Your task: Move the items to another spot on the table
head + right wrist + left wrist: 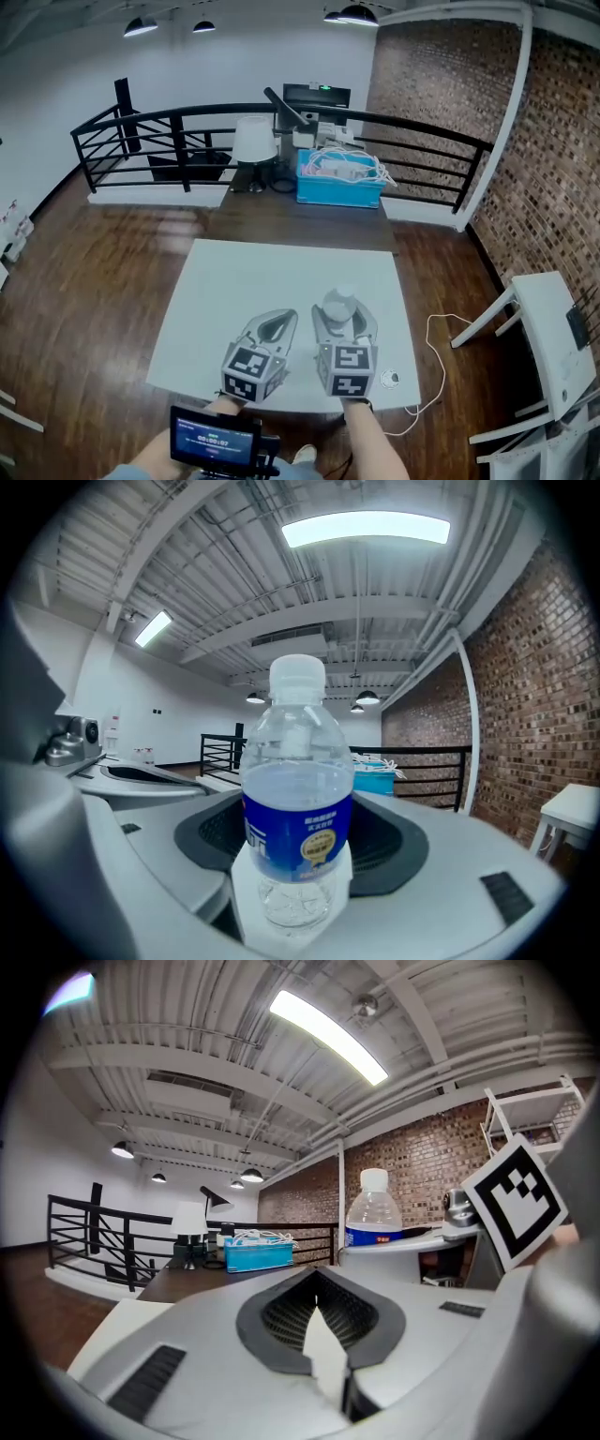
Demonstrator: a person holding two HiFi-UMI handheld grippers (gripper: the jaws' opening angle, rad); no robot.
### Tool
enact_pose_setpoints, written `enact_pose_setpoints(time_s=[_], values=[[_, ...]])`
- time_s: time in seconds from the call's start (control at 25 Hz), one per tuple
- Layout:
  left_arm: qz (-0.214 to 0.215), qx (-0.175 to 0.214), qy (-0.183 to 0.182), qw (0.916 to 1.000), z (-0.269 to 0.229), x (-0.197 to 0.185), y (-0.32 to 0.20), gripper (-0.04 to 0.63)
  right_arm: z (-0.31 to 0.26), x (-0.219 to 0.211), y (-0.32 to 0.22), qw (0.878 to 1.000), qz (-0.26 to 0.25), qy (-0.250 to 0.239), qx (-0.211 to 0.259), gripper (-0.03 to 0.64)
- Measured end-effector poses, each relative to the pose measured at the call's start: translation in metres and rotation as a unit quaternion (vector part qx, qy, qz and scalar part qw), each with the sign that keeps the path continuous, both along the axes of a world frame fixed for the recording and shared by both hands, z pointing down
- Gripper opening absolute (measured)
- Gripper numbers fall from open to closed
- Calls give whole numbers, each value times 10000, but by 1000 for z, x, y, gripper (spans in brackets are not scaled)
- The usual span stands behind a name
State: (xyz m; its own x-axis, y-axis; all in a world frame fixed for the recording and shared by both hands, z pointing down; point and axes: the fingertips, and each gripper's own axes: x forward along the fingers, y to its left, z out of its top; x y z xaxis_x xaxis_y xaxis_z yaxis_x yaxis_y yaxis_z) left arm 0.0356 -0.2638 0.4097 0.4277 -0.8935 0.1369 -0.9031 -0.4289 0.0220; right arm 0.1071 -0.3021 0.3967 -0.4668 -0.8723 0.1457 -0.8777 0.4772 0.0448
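A clear water bottle [339, 304] with a white cap and blue label stands upright between the jaws of my right gripper [344, 315], which is shut on it over the front of the white table [262, 272]. In the right gripper view the bottle [298, 799] fills the middle, gripped low on its body. My left gripper [285, 321] hovers just to the left of it, jaws shut with nothing between them. The left gripper view shows its tips [316, 1283] meeting, with the bottle [373, 1213] off to the right.
Behind the white table is a dark table [281, 214] with a blue bin of cables [339, 180] and a white lamp [253, 141], backed by a black railing [169, 122]. A small round item [390, 379] lies at the front right corner. A white rack [553, 328] stands at right.
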Motion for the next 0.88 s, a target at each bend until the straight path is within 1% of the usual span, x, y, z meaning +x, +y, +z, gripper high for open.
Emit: enact_pose_setpoints(time_s=[0.12,0.4,0.6,0.88], values=[[-198,29,37,9998,1,-33,5,11,-1,-37,5,9998,-208,19,56,296],[-609,81,8,9981,5,-105,24,11,7,-122,24,9973,-729,60,-31,296],[-964,69,-6,9953,10,-170,52,11,9,-188,49,9943,-1064,38,-1,296],[-1383,0,-103,9903,21,-246,81,11,20,-275,76,9881,-1537,5,-88,296]])
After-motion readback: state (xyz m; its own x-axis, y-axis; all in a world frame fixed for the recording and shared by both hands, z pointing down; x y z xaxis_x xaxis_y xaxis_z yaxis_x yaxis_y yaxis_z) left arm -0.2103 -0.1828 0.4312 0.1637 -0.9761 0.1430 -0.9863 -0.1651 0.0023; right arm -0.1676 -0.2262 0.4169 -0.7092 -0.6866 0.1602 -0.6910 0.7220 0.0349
